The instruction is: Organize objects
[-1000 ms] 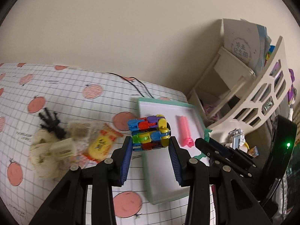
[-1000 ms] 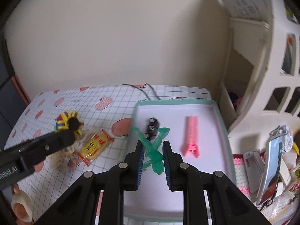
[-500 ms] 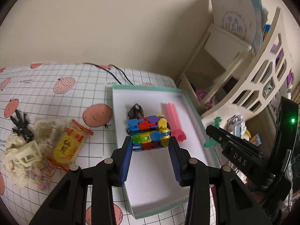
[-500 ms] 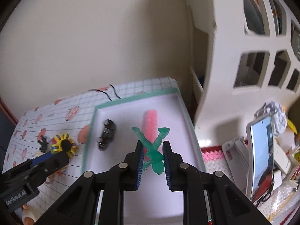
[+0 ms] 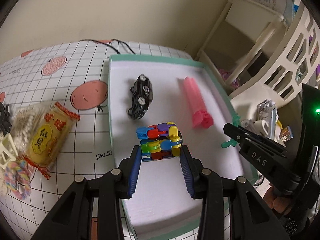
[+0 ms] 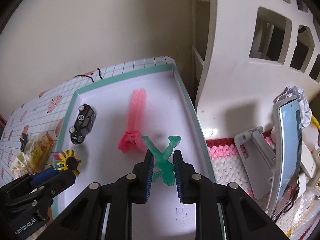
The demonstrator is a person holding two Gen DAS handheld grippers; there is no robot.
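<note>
My left gripper (image 5: 161,152) is shut on a multicolour block toy (image 5: 159,141) and holds it over the near part of a white tray with a green rim (image 5: 158,59). My right gripper (image 6: 163,161) is shut on a translucent green figure (image 6: 163,156) above the tray's right side (image 6: 192,110). Inside the tray lie a black toy car (image 5: 141,98) and a pink ridged clip (image 5: 197,105). The right wrist view shows the same car (image 6: 83,123), the clip (image 6: 136,116) and the left gripper with the block toy (image 6: 67,162) at lower left.
On the checked cloth left of the tray lie a yellow snack packet (image 5: 49,134), a bag of cotton swabs (image 5: 25,120) and a pastel rope (image 5: 16,176). A cream shelf unit (image 6: 250,46) stands right of the table. A phone on a stand (image 6: 288,146) is at the right.
Both grippers have moved forward and rightward over the tray, each still holding its toy. The tray and its car and clip now look closer and larger.
</note>
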